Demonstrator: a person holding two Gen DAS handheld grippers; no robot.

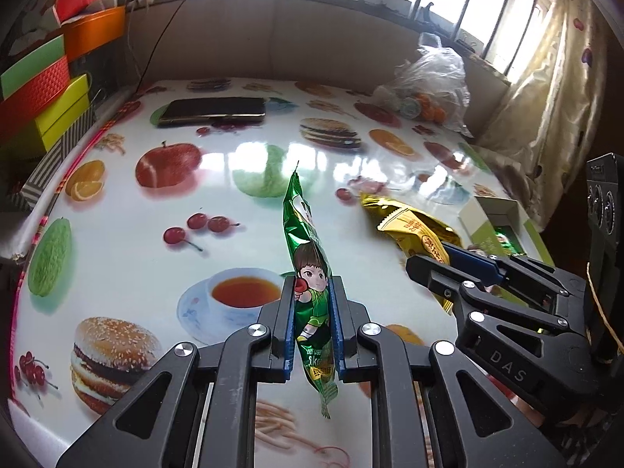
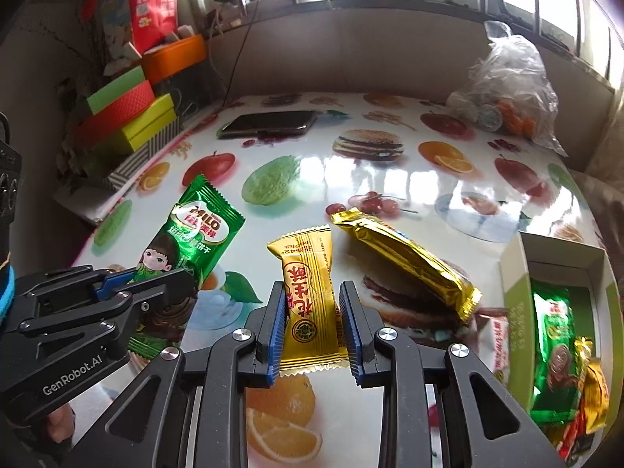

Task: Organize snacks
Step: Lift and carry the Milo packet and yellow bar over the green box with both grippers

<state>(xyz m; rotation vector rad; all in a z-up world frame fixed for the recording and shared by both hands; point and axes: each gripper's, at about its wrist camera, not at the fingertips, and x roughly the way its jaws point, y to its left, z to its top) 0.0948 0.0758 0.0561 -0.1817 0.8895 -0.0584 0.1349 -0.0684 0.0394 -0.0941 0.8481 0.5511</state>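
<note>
My left gripper (image 1: 312,323) is shut on a green Milo snack packet (image 1: 308,269), held edge-on above the table; the same packet (image 2: 195,238) shows flat-on at the left of the right wrist view, in the left gripper (image 2: 156,280). My right gripper (image 2: 312,327) is shut on a small yellow snack packet (image 2: 310,296) with red characters, lifted off the table; it appears at the right of the left wrist view (image 1: 413,230) in the right gripper (image 1: 436,265). A long gold wrapper (image 2: 405,261) lies on the table. A white-green box (image 2: 518,273) at right holds several packets.
The table (image 2: 390,171) has a glossy food-print cover. A dark phone (image 2: 269,123) lies at the far side. A clear plastic bag (image 2: 507,89) of goods sits at the far right. Coloured boxes (image 2: 128,117) are stacked off the table's left edge. A curtain (image 1: 546,97) hangs at right.
</note>
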